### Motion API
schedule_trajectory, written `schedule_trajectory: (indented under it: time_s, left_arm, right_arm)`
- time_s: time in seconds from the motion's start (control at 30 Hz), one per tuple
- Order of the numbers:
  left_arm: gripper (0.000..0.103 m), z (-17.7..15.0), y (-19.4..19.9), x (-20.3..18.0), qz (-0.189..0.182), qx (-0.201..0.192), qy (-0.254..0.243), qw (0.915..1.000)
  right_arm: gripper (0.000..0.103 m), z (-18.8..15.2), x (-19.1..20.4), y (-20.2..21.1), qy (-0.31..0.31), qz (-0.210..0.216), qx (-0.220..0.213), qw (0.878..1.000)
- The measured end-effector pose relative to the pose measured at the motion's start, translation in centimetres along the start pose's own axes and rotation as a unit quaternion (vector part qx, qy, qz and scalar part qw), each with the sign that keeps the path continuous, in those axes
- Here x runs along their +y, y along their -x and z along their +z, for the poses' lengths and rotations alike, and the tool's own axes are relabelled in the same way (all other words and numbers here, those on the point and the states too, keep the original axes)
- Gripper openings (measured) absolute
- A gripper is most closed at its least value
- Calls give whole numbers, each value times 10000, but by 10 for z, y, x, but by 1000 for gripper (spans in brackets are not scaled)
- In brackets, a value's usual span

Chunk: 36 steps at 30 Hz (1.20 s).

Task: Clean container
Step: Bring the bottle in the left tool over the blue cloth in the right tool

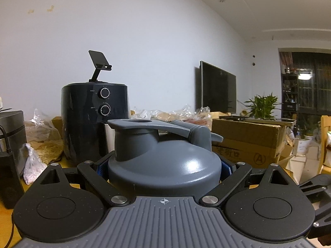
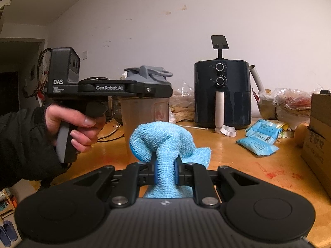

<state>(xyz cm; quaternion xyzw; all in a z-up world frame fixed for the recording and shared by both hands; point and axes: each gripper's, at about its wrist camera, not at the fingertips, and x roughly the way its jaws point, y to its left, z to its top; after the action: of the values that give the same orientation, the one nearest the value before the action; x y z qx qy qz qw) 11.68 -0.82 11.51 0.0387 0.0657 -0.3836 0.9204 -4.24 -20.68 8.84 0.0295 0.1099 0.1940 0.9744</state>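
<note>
Left gripper (image 1: 164, 165) clamps the shaker bottle (image 1: 163, 161), right gripper (image 2: 165, 170) pinches the blue microfiber cloth (image 2: 163, 142); wiping's probably next.

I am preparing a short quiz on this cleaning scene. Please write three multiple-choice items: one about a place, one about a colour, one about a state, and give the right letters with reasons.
1. Where is the phone stand?
A. On top of the air fryer
B. On the cardboard box
C. On the floor

2. What colour is the cloth?
A. Red
B. Light blue
C. White

3. What is the left gripper doing to the bottle?
A. It hangs open, far from it
B. It grips it near the grey lid
C. It lies on the table

Answers:
1 A: the stand rises from the fryer's top.
2 B: the cloth in the right gripper is light blue.
3 B: the fingers press both sides of the bottle, just below the lid.
</note>
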Motion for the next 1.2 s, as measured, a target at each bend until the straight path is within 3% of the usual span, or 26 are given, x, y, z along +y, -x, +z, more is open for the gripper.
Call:
schedule_trajectory:
  time_s: [1.2]
  left_arm:
    - [95, 2, -1, 2, 1, 39, -8, 10000]
  right_arm:
    - [9, 33, 17, -54, 372, 273, -80, 9989]
